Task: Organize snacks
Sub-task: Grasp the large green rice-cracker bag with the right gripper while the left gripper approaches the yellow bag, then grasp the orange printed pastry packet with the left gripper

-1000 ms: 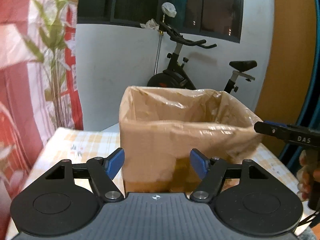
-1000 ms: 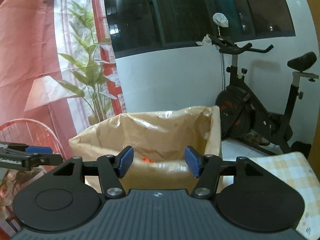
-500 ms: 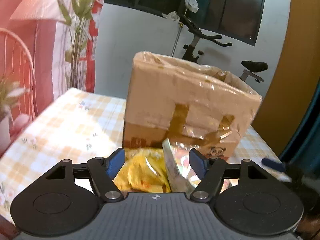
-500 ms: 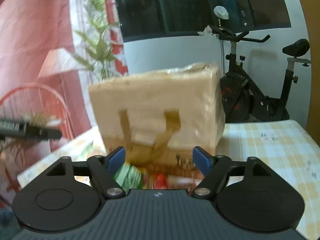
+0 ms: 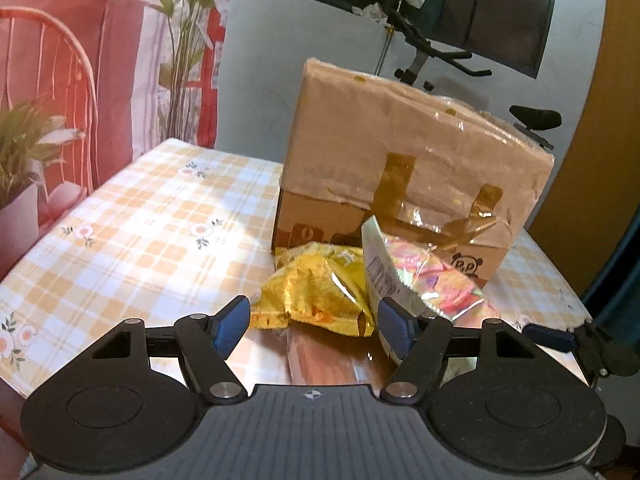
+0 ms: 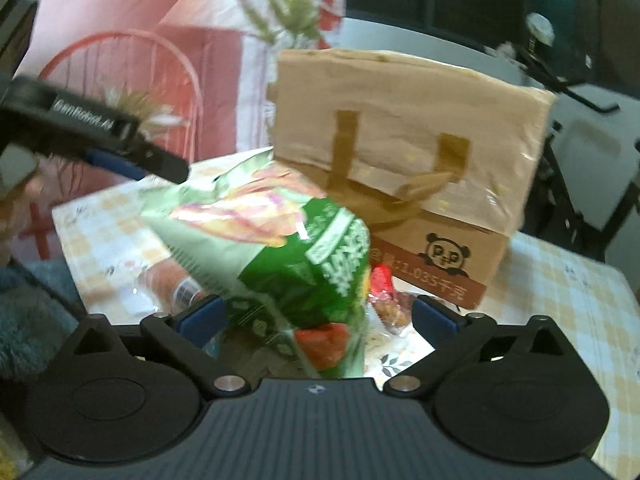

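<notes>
Two grippers were over the snack pile, both with nothing clamped. Left gripper (image 5: 314, 322) had its blue pads spread moderately wide, empty gap, sitting just short of a crinkled yellow foil bag (image 5: 316, 292); the bag's near edge lay between and just beyond the pads, no contact seen. Beside it on the right, a shiny clear-and-holographic packet (image 5: 424, 276) with a white barcode label stood tilted, its lower edge right at the right-hand pad; touching or not, can't tell. A flat reddish-brown pack (image 5: 320, 360) lay under the gripper.

Right gripper (image 6: 316, 314) had just been opening to its widest. A puffy green snack bag (image 6: 280, 248) sat between the pads, close to the left pad, clear of the right one, not squeezed. View blurred. A small red-wrapped snack (image 6: 384, 292) lay just right of the green bag.

Behind the snacks, touching or nearly so, stood one cardboard box (image 5: 404, 160): upper part wrapped in glossy tan plastic, brown tape strips, panda logo on the lower front. Everything rested on a table with a yellow-and-white checked floral cloth (image 5: 140, 232).

Far back: one red wire chair (image 5: 48, 80), one exercise bike (image 5: 440, 52).
</notes>
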`<state>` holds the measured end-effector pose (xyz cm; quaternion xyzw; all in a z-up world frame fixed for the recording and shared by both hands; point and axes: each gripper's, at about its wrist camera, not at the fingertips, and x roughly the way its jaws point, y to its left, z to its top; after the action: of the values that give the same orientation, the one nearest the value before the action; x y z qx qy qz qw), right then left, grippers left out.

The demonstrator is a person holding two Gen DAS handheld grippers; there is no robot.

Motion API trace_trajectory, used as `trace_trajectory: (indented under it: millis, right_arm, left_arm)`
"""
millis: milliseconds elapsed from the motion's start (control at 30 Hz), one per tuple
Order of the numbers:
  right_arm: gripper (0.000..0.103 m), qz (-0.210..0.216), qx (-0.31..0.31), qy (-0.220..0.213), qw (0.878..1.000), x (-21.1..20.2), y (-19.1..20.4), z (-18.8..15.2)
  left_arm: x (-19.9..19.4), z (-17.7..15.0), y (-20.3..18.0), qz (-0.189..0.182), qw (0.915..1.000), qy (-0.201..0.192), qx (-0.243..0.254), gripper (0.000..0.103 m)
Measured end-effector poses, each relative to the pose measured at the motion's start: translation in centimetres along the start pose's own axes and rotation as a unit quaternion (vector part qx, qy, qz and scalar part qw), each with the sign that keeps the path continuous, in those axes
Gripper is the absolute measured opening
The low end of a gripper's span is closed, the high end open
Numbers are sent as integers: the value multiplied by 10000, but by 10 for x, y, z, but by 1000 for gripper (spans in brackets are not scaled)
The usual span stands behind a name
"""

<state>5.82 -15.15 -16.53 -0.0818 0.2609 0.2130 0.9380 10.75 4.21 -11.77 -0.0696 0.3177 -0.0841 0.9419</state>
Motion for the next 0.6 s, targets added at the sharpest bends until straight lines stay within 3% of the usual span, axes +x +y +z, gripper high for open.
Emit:
trace_trajectory:
  millis: [467,600]
  right_arm:
    - [103,15,-1215,-114,9925,33,25,5]
    - [103,67,-1224,-88,9924,41,25,8]
  left_arm:
    - [17,-10,-10,-342,9992,206,59,72]
    - [21,-9,-15,-432,9987,255,106,72]
